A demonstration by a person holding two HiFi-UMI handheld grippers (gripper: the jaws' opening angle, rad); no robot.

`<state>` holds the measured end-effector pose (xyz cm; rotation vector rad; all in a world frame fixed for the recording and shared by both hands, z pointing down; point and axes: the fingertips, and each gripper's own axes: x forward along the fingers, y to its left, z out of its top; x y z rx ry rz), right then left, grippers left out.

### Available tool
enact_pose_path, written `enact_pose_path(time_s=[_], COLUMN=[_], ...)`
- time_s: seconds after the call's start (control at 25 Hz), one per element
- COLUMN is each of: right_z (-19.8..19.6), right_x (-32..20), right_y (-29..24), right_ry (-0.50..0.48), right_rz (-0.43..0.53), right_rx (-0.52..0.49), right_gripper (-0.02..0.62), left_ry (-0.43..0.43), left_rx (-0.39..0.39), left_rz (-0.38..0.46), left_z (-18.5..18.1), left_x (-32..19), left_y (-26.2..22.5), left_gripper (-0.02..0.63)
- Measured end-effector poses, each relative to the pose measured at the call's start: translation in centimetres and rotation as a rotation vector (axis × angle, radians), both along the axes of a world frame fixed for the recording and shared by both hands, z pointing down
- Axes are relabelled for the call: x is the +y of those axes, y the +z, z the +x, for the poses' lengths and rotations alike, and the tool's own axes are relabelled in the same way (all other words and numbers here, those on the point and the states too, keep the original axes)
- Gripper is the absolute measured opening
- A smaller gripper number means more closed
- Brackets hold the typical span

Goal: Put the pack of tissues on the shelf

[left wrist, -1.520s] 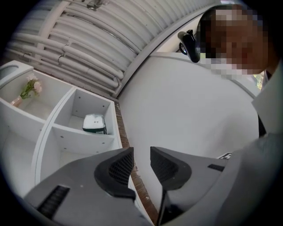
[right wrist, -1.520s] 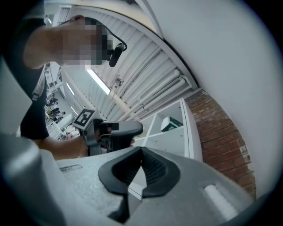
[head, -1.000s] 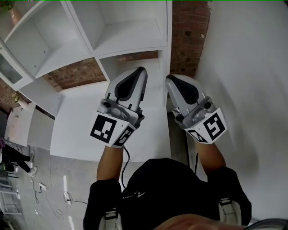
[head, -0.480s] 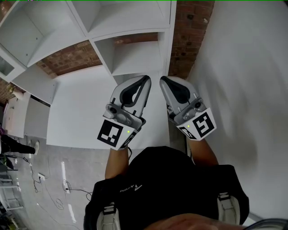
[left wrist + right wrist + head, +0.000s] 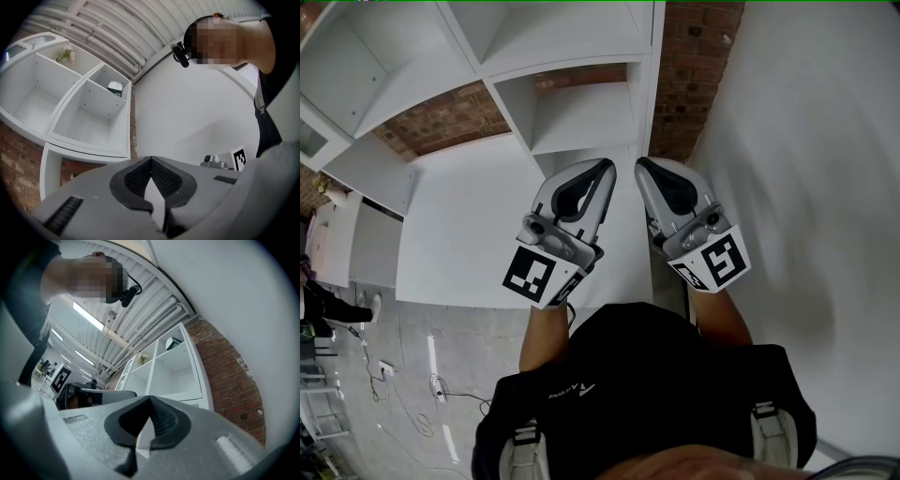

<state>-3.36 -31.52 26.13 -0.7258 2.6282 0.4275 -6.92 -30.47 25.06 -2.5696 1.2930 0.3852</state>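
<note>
My left gripper (image 5: 150,160) closed and empty, my right gripper (image 5: 150,399) likewise, pack of tissues (image 5: 114,88) sitting in the white shelf (image 5: 89,142)

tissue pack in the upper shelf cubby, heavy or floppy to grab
The small white-and-green tissue pack looks tiny against its white shelf cubby, so probably light. It looks boxy and sits flat, so a push would likely slide it, not roll it. Softness: too small to tell.
</note>
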Motion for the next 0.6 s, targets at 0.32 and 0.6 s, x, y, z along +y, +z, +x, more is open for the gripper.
enact_pose_path(time_s=[0.32, 0.6], right_z=[0.09, -0.26], right_x=[0.17, 0.55], right_y=[-0.08, -0.31], right_ry=[0.005, 0.0], right_rz=[0.004, 0.005], right_rx=[0.009, 0.014], right_gripper=[0.0, 0.0], left_ry=[0.003, 0.0], left_rx=[0.001, 0.018], left_rz=[0.001, 0.002], left_z=[-0.04, -0.4], left_x=[0.22, 0.57], left_y=[0.06, -0.3], left_gripper=[-0.002, -0.002])
